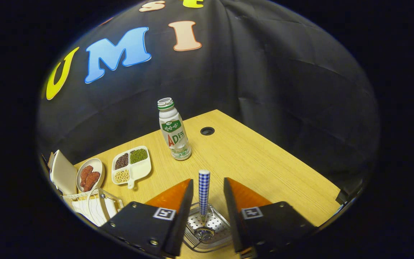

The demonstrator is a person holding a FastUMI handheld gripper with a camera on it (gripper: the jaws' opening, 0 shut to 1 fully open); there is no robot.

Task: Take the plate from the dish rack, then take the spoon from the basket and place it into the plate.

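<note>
Gripper view: I hold the gripper (208, 187) released, fingers spread wide, over the steel basket (212, 226) on the wooden table (264, 162). The spoon (203, 194) stands upright in the basket, its blue-checked handle rising between the two fingers without touching either, its bowl down on the perforated floor. My read: this is the spoon pick. To do it well I would centre the handle between the pads, come a little lower so they meet the checked grip and not its rounded top, close squarely, then lift straight up so the bowl clears the wire rim. Left of the fingers sits the white wire dish rack (92, 205), partly cut off; I cannot tell whether what shows pale inside it is the plate. Further off stand a drink bottle (174, 131), a divided dish of beans (132, 166), and a small oval dish of reddish food (90, 175). Beside that, a pale flat thing I cannot identify.
</note>
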